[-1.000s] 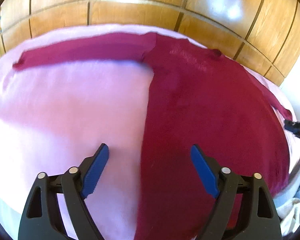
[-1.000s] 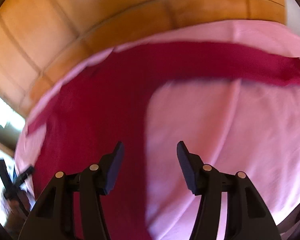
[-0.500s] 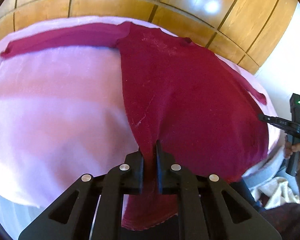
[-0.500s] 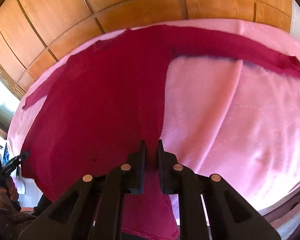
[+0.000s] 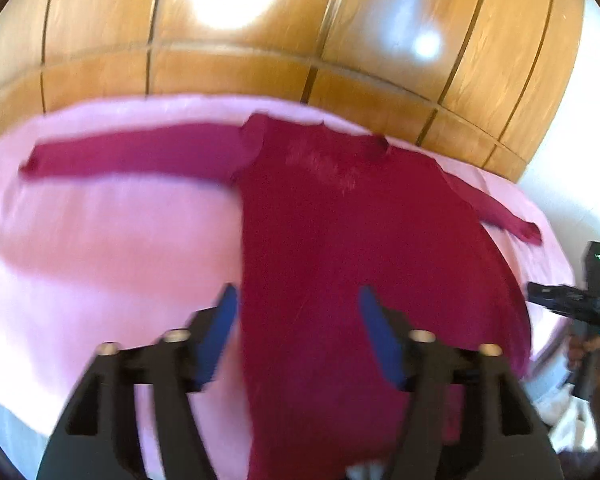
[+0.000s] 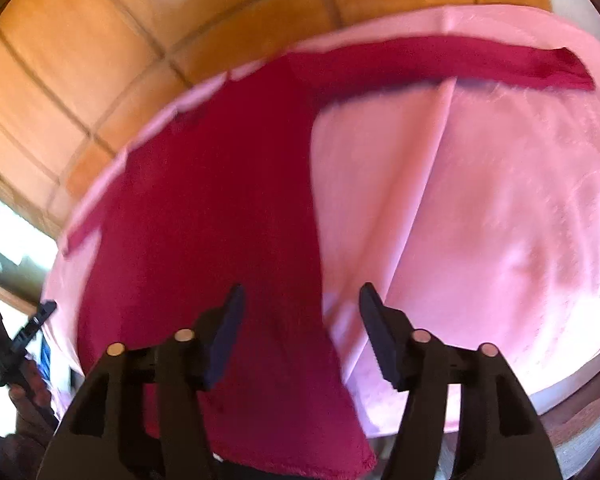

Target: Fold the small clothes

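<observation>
**A:** Starting from the biggest thing: the pink sheet (image 5: 100, 248) covers the whole bed, wood panelling (image 5: 260, 72) behind it, and the crimson top (image 5: 360, 240) lies flat on the sheet, both sleeves spread, its hem hanging over the near edge.

**B:** And the grippers?

**A:** Left gripper (image 5: 296, 332) hovers at the top's left side edge, fingers (image 5: 220, 328) apart and empty. Right gripper (image 6: 300, 332) hovers at the opposite side edge, fingers (image 6: 228, 328) likewise spread, clamped on nothing.

**B:** What could go wrong?

**A:** I'd guess a pinch here catches sheet along with knit, since each edge lies flush on it; lifting would then drag the sheet and skew the fold. The overhanging hem could also slide off
</observation>
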